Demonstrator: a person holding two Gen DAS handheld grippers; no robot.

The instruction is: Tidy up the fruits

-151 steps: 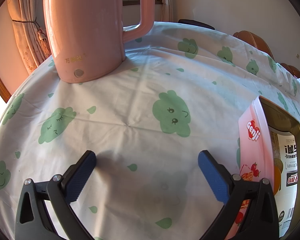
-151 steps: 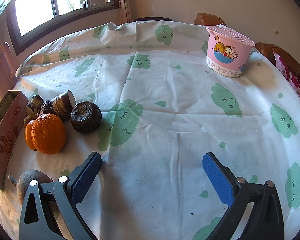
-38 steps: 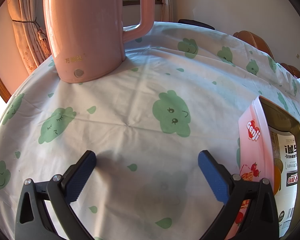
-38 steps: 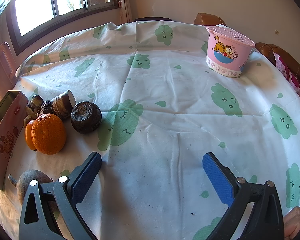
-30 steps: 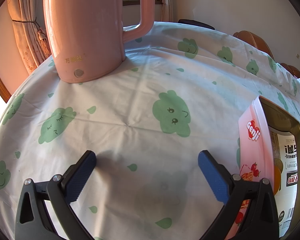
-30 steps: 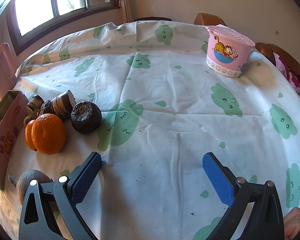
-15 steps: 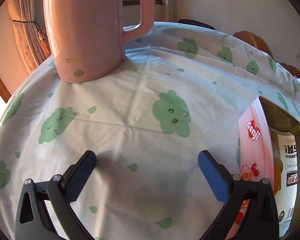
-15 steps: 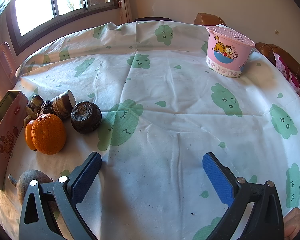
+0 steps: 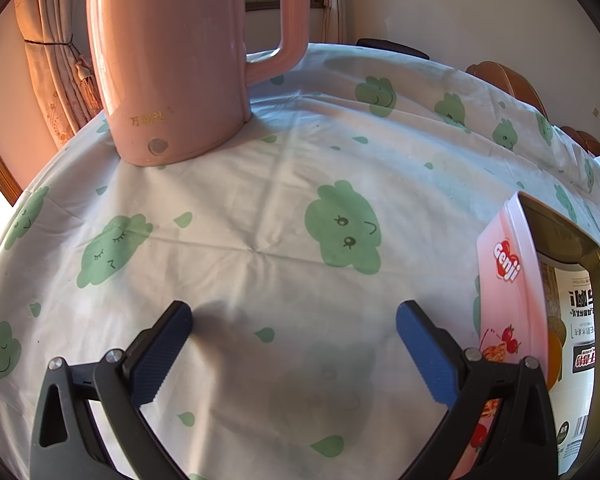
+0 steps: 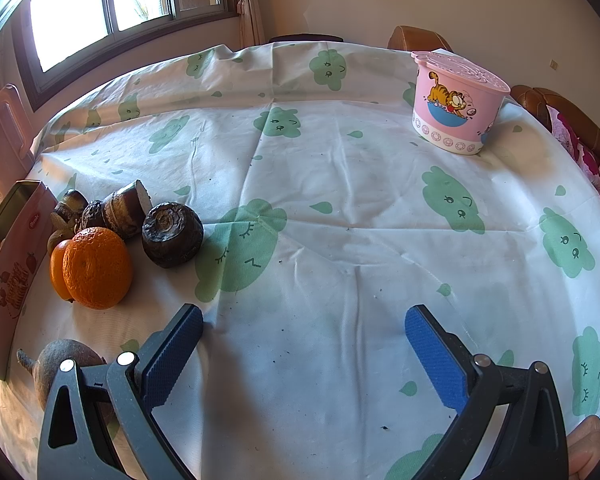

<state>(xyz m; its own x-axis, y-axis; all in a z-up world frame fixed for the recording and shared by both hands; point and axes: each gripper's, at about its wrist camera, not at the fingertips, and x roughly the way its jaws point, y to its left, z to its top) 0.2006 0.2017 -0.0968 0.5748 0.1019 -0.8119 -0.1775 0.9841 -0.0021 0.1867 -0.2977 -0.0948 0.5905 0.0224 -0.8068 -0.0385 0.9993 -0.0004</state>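
Observation:
In the right wrist view, an orange (image 10: 98, 267) lies at the left with a second orange (image 10: 59, 270) behind it. Several dark brown roots lie next to them: a round one (image 10: 172, 235), a cut one (image 10: 124, 208) and smaller ones (image 10: 70, 206). A grey-brown root (image 10: 62, 360) lies behind the left finger. A pink tin box (image 10: 10, 280) stands at the far left; it also shows in the left wrist view (image 9: 512, 300). My right gripper (image 10: 304, 344) is open and empty, right of the fruit. My left gripper (image 9: 294, 340) is open and empty over bare cloth.
A pink kettle (image 9: 172, 60) stands at the back left in the left wrist view. A pink lidded tub with a cat picture (image 10: 456, 104) stands at the back right in the right wrist view. The round table has a white cloth with green prints (image 10: 340, 200). Chairs stand behind.

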